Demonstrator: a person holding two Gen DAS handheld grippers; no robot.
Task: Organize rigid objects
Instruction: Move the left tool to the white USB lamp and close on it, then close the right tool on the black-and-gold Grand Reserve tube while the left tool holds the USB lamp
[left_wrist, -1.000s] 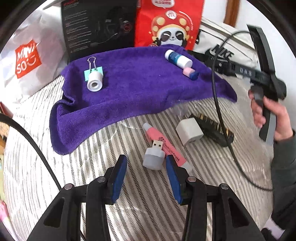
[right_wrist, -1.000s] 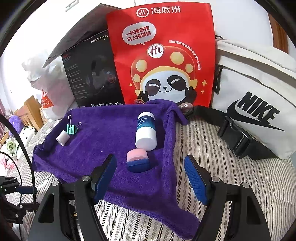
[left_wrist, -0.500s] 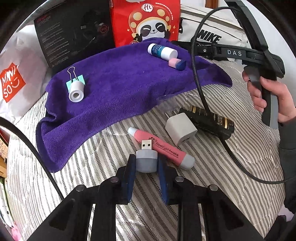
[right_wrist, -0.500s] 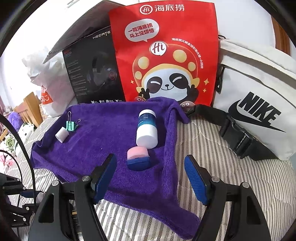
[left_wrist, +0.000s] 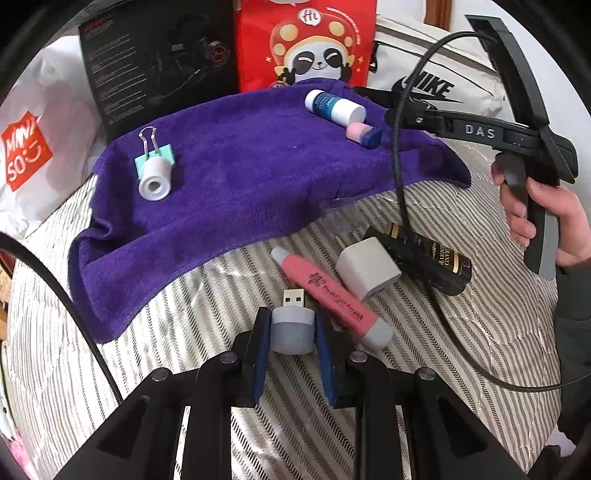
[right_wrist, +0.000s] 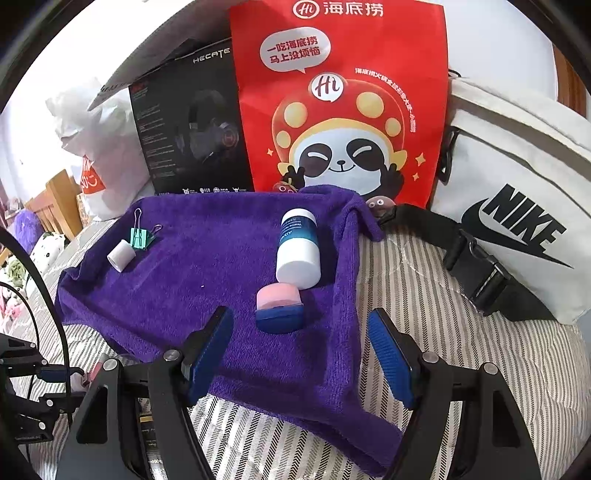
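Observation:
My left gripper (left_wrist: 292, 334) is shut on a grey USB plug-in light (left_wrist: 293, 328), its metal plug pointing forward, just above the striped bed cover. Beside it lie a pink tube (left_wrist: 328, 295), a white charger cube (left_wrist: 367, 267) and a black bottle (left_wrist: 432, 258). On the purple towel (left_wrist: 240, 177) lie a white tape roll (left_wrist: 155, 181), a teal binder clip (left_wrist: 153, 155), a white-and-blue bottle (left_wrist: 334, 105) and a pink-and-blue eraser (left_wrist: 364, 133). My right gripper (right_wrist: 301, 350) is open and empty, over the towel (right_wrist: 221, 266) just short of the eraser (right_wrist: 279, 308) and bottle (right_wrist: 298, 253).
A red panda bag (right_wrist: 340, 99), a black headset box (right_wrist: 192, 125), a white Nike bag (right_wrist: 517, 192) and a white Miniso bag (left_wrist: 33, 147) stand behind the towel. A black cable (left_wrist: 406, 206) runs over the bed from the right gripper's handle (left_wrist: 532, 158).
My left gripper moved forward and shut on the USB light, then lifted it slightly. My right gripper stayed open and drifted slightly.

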